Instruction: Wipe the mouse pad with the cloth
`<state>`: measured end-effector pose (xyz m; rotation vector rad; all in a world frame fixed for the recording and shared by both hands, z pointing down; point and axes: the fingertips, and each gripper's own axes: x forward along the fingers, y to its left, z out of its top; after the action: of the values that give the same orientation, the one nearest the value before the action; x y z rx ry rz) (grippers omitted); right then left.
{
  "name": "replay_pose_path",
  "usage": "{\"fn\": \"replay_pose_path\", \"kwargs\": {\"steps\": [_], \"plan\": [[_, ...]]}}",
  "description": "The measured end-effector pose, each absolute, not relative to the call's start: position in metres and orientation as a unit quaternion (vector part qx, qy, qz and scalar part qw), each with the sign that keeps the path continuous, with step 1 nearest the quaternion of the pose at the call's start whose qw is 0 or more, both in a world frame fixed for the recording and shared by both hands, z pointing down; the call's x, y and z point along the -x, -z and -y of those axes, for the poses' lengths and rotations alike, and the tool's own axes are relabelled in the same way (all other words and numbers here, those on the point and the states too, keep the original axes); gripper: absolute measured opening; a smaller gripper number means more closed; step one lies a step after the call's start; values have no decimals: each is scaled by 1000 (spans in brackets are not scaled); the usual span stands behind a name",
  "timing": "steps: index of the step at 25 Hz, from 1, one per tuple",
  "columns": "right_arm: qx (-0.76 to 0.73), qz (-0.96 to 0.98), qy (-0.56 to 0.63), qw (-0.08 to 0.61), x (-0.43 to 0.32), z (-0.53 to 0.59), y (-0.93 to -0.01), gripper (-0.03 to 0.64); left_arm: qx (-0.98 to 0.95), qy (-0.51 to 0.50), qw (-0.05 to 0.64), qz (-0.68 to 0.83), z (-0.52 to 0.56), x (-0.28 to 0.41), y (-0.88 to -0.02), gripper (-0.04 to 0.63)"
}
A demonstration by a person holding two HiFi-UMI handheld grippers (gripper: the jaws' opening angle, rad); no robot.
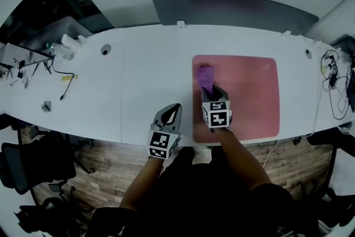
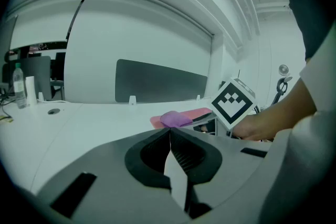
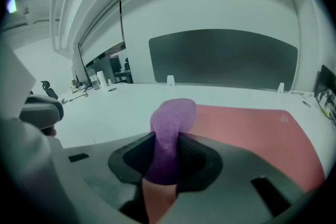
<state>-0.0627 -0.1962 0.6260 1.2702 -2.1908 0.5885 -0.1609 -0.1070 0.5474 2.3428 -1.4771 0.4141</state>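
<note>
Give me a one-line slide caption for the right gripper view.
Right tool shut on a purple cloth, held over the left side of the pink mouse pad on a white desk.

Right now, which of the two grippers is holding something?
The right gripper: its jaws clamp the cloth over the pad. The left gripper is shut on nothing.

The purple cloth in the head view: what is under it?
Under the purple cloth, held by the right hand-held gripper, lies the pink mouse pad, near its left edge. The pad surface directly beneath the cloth is covered and cannot be seen.
</note>
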Motion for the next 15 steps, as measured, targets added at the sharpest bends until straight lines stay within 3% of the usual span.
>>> {"fn": "replay_pose_path", "kwargs": {"steps": [15], "plan": [[-480, 783, -229, 323, 75, 185, -654, 126, -834, -152, 173, 501, 106, 185, -559, 21]]}}
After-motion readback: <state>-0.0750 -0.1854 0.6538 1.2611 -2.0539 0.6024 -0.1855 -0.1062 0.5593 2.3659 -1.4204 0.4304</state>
